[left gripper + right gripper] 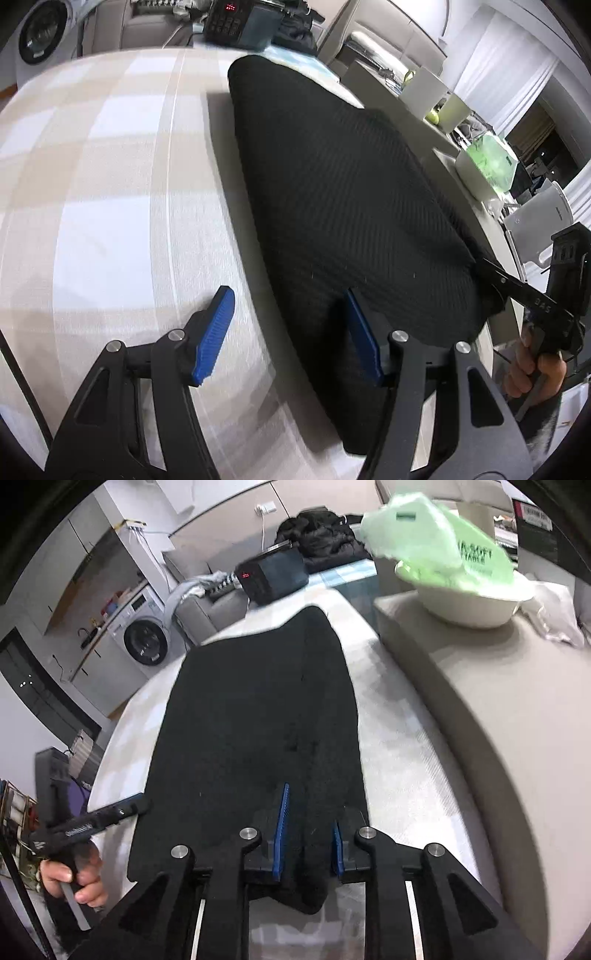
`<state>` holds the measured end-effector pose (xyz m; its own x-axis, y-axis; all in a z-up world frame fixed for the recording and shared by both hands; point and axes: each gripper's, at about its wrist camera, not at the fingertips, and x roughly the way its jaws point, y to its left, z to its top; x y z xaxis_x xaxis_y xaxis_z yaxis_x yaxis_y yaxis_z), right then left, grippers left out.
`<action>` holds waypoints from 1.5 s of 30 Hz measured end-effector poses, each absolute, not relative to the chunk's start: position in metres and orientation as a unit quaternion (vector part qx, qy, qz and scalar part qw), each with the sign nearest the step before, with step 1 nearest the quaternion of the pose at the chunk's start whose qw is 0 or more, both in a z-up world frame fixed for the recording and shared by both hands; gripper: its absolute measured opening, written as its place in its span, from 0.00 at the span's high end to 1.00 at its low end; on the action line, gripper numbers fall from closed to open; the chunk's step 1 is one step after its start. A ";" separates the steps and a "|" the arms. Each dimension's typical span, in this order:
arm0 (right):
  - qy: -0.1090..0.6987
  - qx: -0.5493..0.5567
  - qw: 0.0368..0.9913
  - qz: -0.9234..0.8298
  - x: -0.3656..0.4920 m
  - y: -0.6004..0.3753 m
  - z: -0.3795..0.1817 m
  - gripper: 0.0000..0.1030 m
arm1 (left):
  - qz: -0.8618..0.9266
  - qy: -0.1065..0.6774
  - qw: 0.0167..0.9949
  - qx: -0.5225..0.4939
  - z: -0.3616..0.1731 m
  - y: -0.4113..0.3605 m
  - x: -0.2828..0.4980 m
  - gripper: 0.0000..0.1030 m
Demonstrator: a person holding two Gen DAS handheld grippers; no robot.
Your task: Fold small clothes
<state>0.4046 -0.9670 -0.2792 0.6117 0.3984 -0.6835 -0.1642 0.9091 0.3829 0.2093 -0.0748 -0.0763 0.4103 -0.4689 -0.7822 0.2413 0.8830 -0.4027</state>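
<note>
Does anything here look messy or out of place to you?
Mostly tidy. The black garment lies flat on the checked cloth. Only a green bag spills untidily over its white bowl nearby.

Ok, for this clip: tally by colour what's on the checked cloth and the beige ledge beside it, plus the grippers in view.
Black: 3, the black garment, the black box with a red display, the dark heap of clothing behind it
Green: 1, the green bag
White: 1, the white bowl under the bag
Black with blue pads: 2, the left gripper, the right gripper
Total: 7
</note>
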 end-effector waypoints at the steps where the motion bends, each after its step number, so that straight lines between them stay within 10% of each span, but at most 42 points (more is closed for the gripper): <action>1: 0.412 0.146 0.884 0.164 0.408 -0.968 -0.279 0.81 | -0.215 0.503 0.829 -0.116 -0.077 -0.077 0.212 0.44; 6: 0.430 0.149 0.874 0.170 0.410 -0.976 -0.290 0.79 | -0.213 0.503 0.829 -0.122 -0.078 -0.080 0.220 0.44; 10: 0.412 0.159 0.886 0.143 0.413 -0.983 -0.283 0.52 | -0.212 0.496 0.832 -0.130 -0.080 -0.084 0.234 0.44; 20: 0.436 0.148 0.875 0.148 0.453 -0.975 -0.297 0.76 | -0.196 0.482 0.841 -0.144 -0.082 -0.098 0.273 0.82; 45: 0.453 0.110 0.841 0.275 0.427 -0.839 -0.312 0.81 | -0.089 0.457 0.871 -0.157 -0.073 0.049 0.223 0.86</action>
